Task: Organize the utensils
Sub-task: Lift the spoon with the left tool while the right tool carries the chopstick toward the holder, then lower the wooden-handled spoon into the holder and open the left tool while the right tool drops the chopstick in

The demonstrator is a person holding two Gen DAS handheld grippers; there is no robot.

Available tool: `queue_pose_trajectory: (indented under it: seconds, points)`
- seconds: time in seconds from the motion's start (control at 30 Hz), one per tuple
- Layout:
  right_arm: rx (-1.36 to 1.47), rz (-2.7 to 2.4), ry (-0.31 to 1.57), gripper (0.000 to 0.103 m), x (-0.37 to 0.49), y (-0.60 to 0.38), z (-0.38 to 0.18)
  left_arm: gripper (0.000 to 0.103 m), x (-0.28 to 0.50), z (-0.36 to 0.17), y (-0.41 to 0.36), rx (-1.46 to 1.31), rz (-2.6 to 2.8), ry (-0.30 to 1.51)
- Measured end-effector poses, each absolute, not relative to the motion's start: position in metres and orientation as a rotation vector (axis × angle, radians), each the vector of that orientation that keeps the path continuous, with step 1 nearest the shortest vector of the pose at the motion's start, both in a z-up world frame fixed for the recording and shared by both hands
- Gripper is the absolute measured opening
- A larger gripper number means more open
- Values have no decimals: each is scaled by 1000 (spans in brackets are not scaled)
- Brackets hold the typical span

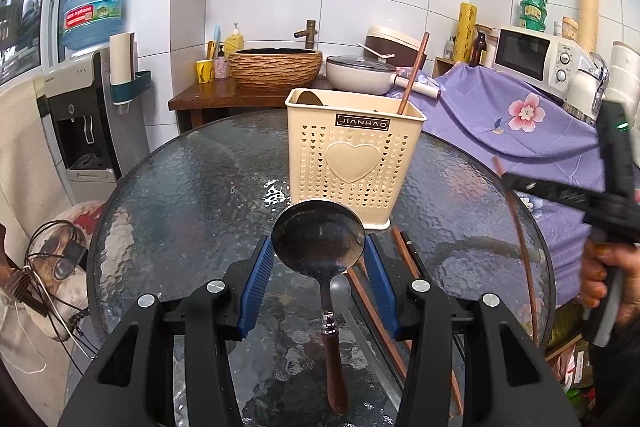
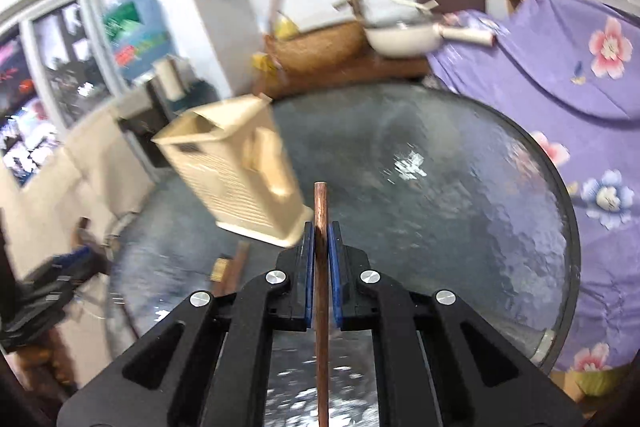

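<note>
A cream perforated utensil holder (image 1: pixel 356 155) stands on the round glass table (image 1: pixel 192 187); a brown chopstick (image 1: pixel 414 73) and a dark spoon bowl stick out of it. My left gripper (image 1: pixel 319 247) is open, its blue pads either side of a dark metal ladle (image 1: pixel 319 237) with a wooden handle that lies on the table. My right gripper (image 2: pixel 321 227) is shut on a brown chopstick (image 2: pixel 321 267), held above the table to the right of the holder (image 2: pixel 240 179). It also shows in the left wrist view (image 1: pixel 568 193), with the chopstick (image 1: pixel 524 259) hanging from it.
More chopsticks (image 1: pixel 404 255) and a grey spoon (image 1: pixel 340 291) lie on the table right of the ladle. Behind stand a wooden basin (image 1: pixel 275 67), a white pot (image 1: pixel 360 73), a microwave (image 1: pixel 536 59) on purple floral cloth, and a water dispenser (image 1: pixel 80 119) at left.
</note>
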State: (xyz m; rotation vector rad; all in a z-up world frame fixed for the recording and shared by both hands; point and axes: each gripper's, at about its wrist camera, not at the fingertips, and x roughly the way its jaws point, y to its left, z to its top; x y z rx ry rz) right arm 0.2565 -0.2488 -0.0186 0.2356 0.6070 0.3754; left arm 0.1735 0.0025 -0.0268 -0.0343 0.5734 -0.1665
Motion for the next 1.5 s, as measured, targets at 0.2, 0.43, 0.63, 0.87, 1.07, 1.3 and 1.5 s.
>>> queue_pose_trajectory:
  seconds: [0.2,0.43,0.63,0.87,1.07,1.3,1.5]
  points:
    - [195,436,494,8,222,-241,14,46,173,-26,5,-44,-168,570]
    - [201,479,462,8,208,-239,29,46,169,-19,7,-52,-187,552]
    - [184,501,428,8,199,-235,41,46,169,-14,12,-80,-198,543]
    - [165,511,394,7,199,-230,57,46,172,-9,11,-92,-219,536]
    - [153,538,364,8,204,-223,75,46,176,0,10,-89,-234,518]
    - [128,567,331,8,226,-208,105,46,195,30,7,-68,-245,460]
    - [126,577,253,8,255,-191,152,46,226,92,9,-70,-240,353]
